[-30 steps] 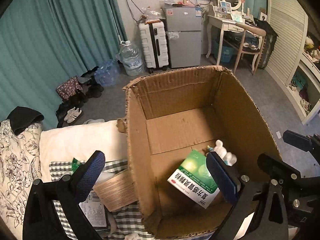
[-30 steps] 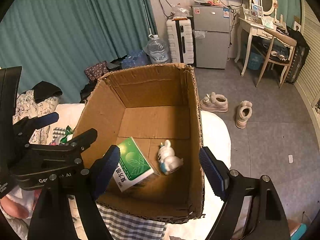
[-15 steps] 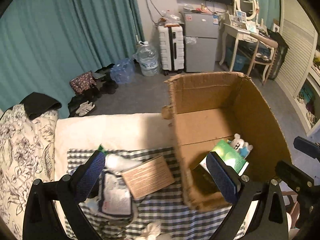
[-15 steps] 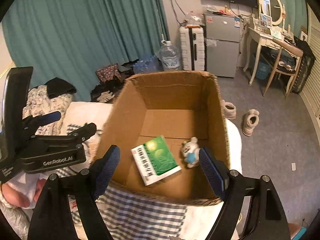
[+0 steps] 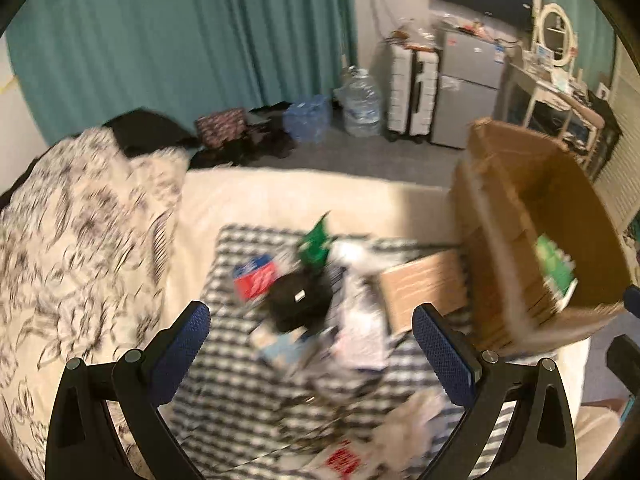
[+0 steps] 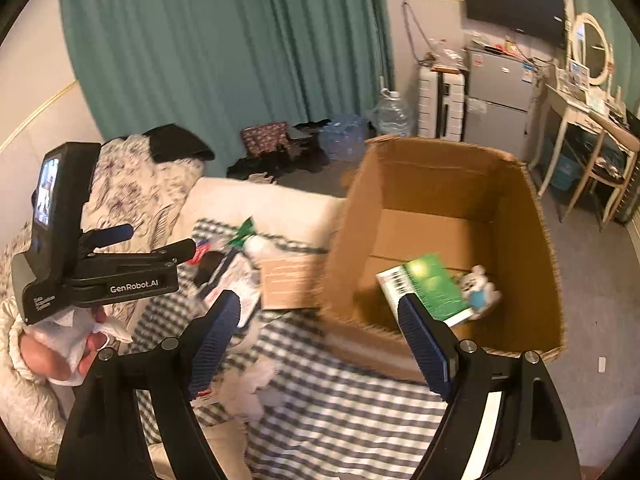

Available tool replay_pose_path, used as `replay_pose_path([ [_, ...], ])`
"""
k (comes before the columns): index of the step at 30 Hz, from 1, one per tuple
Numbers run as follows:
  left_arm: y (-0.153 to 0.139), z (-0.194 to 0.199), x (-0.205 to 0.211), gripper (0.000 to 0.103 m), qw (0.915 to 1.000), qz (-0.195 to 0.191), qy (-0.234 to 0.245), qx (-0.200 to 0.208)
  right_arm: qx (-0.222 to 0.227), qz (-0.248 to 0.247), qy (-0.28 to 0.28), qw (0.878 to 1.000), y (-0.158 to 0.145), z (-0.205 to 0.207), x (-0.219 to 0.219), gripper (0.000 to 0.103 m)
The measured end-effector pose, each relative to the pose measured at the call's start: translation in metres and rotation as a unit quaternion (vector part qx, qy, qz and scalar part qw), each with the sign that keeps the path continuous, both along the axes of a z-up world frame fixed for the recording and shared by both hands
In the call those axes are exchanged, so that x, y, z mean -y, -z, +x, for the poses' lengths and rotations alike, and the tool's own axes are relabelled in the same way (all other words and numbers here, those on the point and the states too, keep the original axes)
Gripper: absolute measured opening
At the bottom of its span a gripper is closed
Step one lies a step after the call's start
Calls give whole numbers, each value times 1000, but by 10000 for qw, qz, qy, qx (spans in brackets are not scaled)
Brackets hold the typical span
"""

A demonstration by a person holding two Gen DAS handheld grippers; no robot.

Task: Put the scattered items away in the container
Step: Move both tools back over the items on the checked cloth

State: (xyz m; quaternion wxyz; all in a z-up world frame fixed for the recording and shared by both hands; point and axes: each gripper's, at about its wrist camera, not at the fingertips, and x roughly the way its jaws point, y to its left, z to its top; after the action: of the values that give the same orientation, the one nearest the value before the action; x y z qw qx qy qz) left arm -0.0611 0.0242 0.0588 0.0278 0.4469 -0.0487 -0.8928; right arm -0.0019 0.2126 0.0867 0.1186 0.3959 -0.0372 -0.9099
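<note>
Now the left hand-held gripper (image 5: 310,354) is hanging wide and empty over the small black soft-looking pouch (image 5: 298,302) on the checked cloth (image 5: 240,392). It is probably going to squash lightly, so pinching across its middle suits

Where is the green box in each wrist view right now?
Left wrist: the green box is at far right, inside the cardboard box, partly hidden by its near wall.
Right wrist: the green box is right of centre, on the cardboard box floor beside a small white toy.
Shared landmark: the brown flat carton.

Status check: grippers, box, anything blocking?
Left gripper and right gripper open, empty. Brown cardboard box holds green packet, small white toy. Scattered pile on checked cloth, unobstructed.
</note>
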Motion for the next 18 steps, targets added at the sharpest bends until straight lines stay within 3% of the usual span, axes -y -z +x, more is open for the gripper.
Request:
replay_pose_path([
  [11,93,62,52,103,9987,80,-158,470,455,47,-447,9980,74,23,68,81],
  [18,145,65,66,103,9963,189,-222,803,822,399,-753,9930,125,24,109,81],
])
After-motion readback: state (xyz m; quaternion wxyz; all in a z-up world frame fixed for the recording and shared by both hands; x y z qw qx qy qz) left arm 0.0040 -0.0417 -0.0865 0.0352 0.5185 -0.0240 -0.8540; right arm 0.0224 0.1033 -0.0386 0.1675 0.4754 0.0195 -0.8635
